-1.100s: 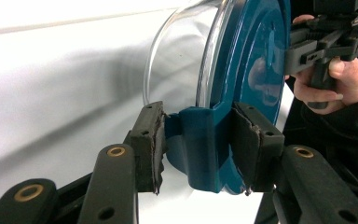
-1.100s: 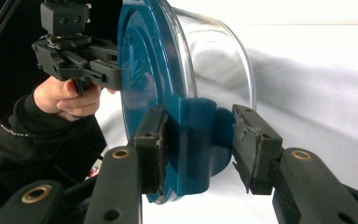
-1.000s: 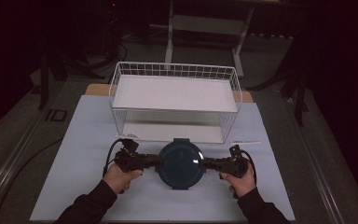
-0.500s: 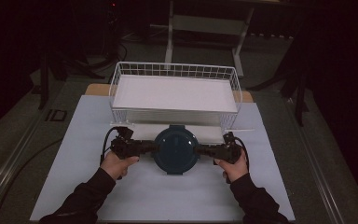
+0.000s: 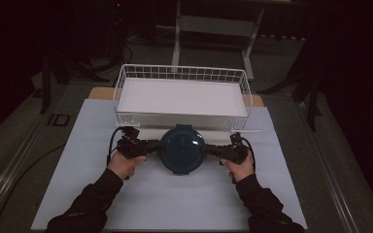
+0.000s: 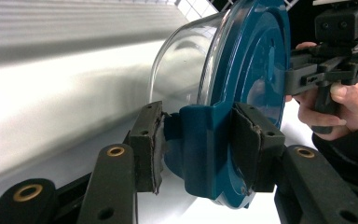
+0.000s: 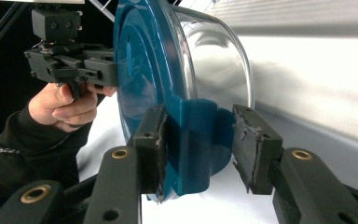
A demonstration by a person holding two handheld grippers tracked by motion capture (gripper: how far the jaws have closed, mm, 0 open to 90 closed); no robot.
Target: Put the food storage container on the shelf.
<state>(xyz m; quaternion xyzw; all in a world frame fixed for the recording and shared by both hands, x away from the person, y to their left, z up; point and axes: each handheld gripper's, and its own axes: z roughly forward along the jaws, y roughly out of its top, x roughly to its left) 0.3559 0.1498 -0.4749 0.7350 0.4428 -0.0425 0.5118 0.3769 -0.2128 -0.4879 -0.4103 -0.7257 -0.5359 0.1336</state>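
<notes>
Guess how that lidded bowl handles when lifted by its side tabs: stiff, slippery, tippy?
Likely stiff: the bowl looks like clear hard plastic or glass under a rigid blue lid. Probably light, since it looks empty. Somewhat slippery: each gripper, left and right, clamps a smooth tab, so it may pivot between them.

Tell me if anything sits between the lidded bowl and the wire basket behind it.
No loose thing lies between them. The lidded bowl, gripped at its side clips by the left tongs and right tongs, sits just before the wire basket; its near wall must be cleared.
</notes>
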